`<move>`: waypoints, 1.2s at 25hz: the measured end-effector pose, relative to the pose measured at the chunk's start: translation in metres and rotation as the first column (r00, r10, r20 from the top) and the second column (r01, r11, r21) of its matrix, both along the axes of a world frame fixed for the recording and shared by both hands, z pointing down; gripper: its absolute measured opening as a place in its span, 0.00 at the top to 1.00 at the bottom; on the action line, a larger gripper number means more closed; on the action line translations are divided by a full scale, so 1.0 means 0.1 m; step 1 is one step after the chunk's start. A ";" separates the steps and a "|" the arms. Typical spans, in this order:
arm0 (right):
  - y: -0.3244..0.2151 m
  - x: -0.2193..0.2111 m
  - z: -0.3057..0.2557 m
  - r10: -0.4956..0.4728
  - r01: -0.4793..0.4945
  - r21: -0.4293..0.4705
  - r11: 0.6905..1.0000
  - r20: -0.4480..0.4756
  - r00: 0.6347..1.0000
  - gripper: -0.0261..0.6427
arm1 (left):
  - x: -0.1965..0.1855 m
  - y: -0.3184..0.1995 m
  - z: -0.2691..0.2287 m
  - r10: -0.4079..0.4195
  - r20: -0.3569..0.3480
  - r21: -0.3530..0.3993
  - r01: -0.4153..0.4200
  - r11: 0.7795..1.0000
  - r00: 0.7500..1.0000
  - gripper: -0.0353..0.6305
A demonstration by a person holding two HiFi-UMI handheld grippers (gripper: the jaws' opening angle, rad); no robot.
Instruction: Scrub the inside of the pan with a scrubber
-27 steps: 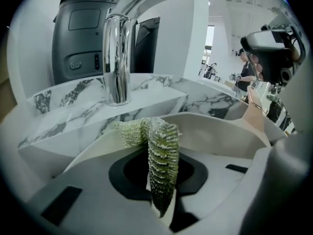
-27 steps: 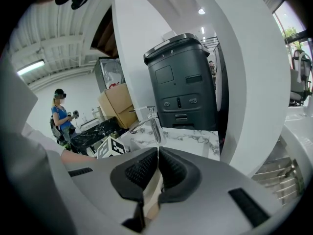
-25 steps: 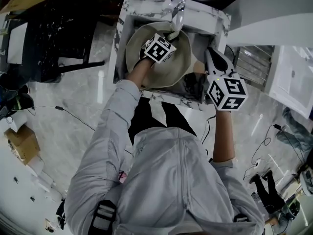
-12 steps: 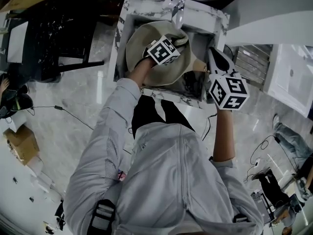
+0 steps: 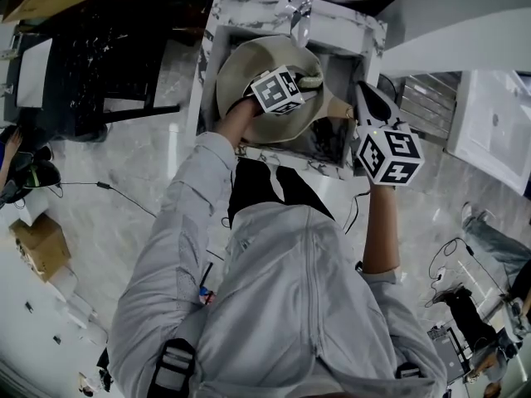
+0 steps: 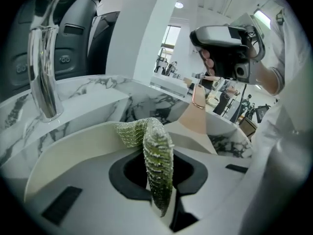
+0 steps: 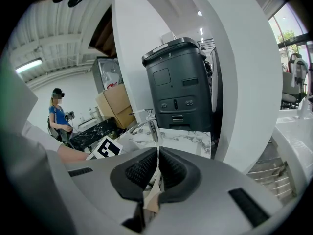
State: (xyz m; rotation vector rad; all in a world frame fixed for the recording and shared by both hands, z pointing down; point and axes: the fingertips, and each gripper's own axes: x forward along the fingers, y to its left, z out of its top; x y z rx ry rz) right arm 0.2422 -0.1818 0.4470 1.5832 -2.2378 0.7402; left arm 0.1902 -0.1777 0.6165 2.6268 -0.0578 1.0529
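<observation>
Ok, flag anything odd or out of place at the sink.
Nothing stands out. The pan sits in the sink, its handle clamped by the right gripper; the left gripper pinches the scrubber. No spill or damage shows.

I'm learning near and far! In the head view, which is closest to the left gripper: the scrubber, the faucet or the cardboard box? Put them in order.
1. Scrubber, pinched in the left gripper itself.
2. Faucet, at the back edge of the sink.
3. Cardboard box, far off at lower left.
</observation>
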 end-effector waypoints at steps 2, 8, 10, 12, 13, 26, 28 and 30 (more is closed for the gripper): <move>0.03 0.01 -0.01 0.004 -0.004 -0.004 1.000 0.004 1.000 0.91 | -0.01 0.12 -0.03 0.056 -0.004 -0.010 -0.056 0.998 0.998 0.84; 0.08 0.04 0.03 0.029 -0.028 -0.023 0.999 0.010 1.000 0.91 | -0.07 0.52 -0.08 0.265 0.008 -0.009 -0.265 0.964 0.964 0.84; 0.11 0.05 0.04 0.047 -0.047 -0.031 0.998 0.016 0.999 0.91 | -0.10 0.65 -0.09 0.315 0.003 -0.028 -0.315 0.949 0.949 0.84; 0.12 0.06 0.02 0.064 -0.063 -0.034 0.997 0.017 0.998 0.91 | -0.14 0.73 -0.11 0.350 -0.006 -0.047 -0.350 0.936 0.937 0.84; 0.13 0.06 0.01 0.071 -0.070 -0.036 0.997 0.017 0.997 0.91 | -0.16 0.76 -0.12 0.365 -0.011 -0.057 -0.365 0.929 0.931 0.84; 0.27 0.15 0.11 0.215 -0.212 -0.090 0.973 0.021 0.976 0.91 | -0.64 1.19 -0.17 0.653 -0.013 -0.274 -0.630 0.726 0.758 0.84; 0.30 0.12 0.11 0.233 -0.231 -0.095 0.968 0.017 0.972 0.91 | -0.72 1.25 -0.18 0.683 -0.020 -0.308 -0.655 0.690 0.730 0.84; 0.32 0.08 0.13 0.247 -0.244 -0.101 0.964 0.015 0.969 0.91 | -0.80 1.29 -0.19 0.705 -0.031 -0.349 -0.669 0.656 0.708 0.84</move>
